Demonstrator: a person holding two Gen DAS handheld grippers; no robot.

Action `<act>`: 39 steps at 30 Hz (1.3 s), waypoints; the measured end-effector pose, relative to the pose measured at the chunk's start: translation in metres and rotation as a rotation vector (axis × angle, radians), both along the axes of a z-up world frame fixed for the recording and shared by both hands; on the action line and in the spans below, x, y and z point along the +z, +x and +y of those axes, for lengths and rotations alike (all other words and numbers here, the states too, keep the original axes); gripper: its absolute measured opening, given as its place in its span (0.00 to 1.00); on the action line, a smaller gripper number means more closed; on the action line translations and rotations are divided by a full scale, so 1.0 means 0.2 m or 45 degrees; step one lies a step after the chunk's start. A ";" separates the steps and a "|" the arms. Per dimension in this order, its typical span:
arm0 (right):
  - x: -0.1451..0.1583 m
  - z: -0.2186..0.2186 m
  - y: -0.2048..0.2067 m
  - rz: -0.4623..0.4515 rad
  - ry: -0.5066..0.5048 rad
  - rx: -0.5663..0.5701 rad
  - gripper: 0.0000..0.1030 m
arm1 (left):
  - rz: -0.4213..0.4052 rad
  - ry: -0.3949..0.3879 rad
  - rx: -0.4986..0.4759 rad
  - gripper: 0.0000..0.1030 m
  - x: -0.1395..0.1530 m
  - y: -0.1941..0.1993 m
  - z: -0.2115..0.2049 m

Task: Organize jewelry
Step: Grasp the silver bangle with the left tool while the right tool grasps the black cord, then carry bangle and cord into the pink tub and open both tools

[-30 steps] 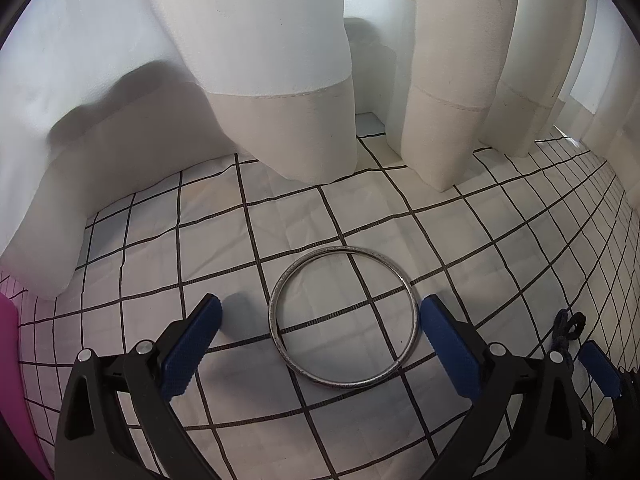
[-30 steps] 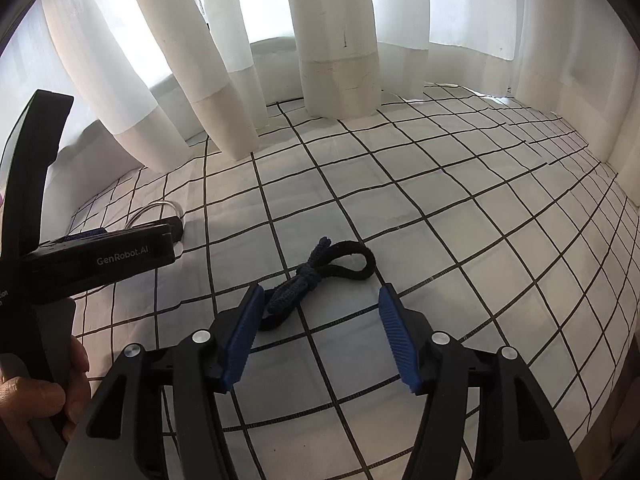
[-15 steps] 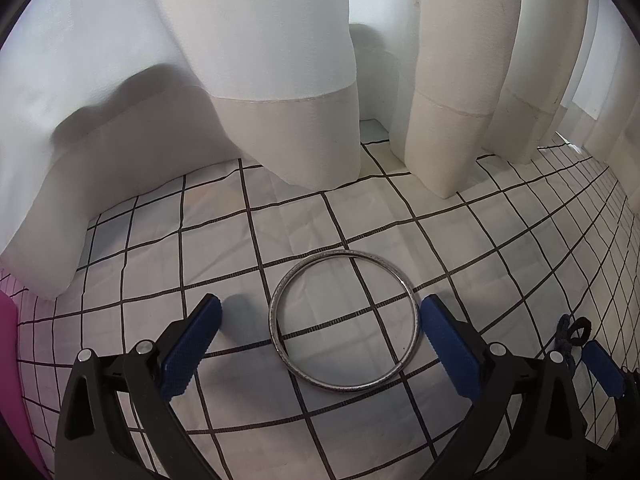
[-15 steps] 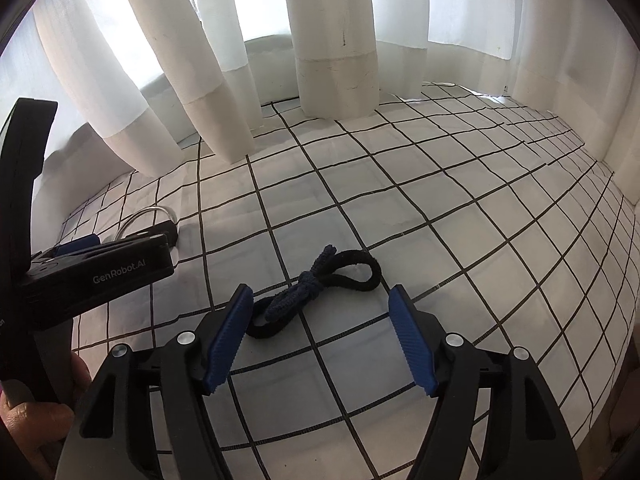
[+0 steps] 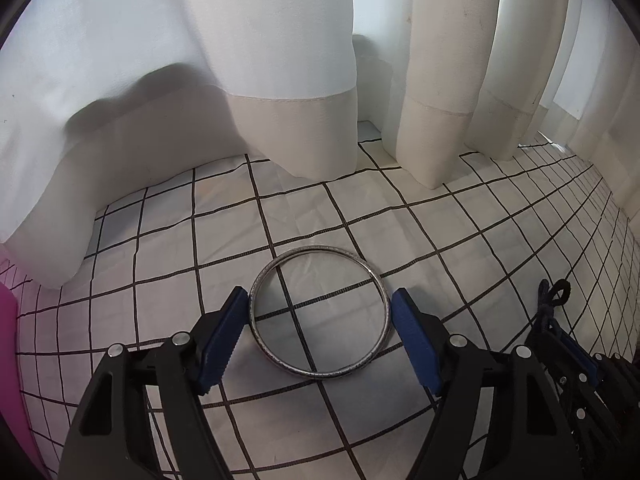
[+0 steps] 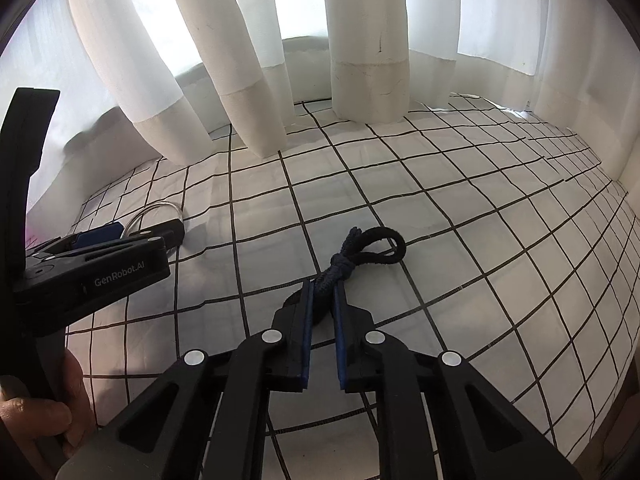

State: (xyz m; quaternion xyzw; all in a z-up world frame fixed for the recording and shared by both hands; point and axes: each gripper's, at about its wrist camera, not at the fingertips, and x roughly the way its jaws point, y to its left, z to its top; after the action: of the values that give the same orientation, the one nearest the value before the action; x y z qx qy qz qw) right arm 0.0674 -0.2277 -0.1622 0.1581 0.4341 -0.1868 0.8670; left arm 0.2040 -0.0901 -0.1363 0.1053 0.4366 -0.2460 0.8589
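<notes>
A silver bangle [image 5: 276, 360] lies flat on the white checked cloth [image 5: 440, 232]. My left gripper [image 5: 320, 294] straddles it, its jaws closing, and both blue pads [image 5: 224, 332] meet the ring's outer sides. From the right wrist view the bangle [image 6: 156, 209] shows as an arc between the left gripper's fingers [image 6: 168, 232]. A dark blue knotted cord bracelet [image 6: 376, 240] lies on the cloth, and my right gripper [image 6: 323, 286] is shut on its near end just below the knot. In the left wrist view the cord [image 5: 552, 296] sticks out of the right gripper at the far right.
White curtains [image 5: 288, 80] hang down onto the back of the cloth in thick folds. Something pink [image 5: 8, 360] sits at the left edge. A hand [image 6: 36, 412] holds the left gripper's handle.
The left jaws have come in from wide open onto the bangle's sides. The right gripper has slid forward over the cord and shut on it.
</notes>
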 end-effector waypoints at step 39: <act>0.92 0.35 -0.08 -0.373 0.039 0.647 0.08 | -0.332 -0.219 0.393 0.69 1.02 -0.60 0.72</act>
State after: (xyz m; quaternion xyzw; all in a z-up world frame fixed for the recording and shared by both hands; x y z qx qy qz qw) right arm 0.0508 -0.1572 0.0210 0.0826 0.3327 0.0677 0.9370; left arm 0.0848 0.0546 0.0675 -0.0054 0.3100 -0.1322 0.9415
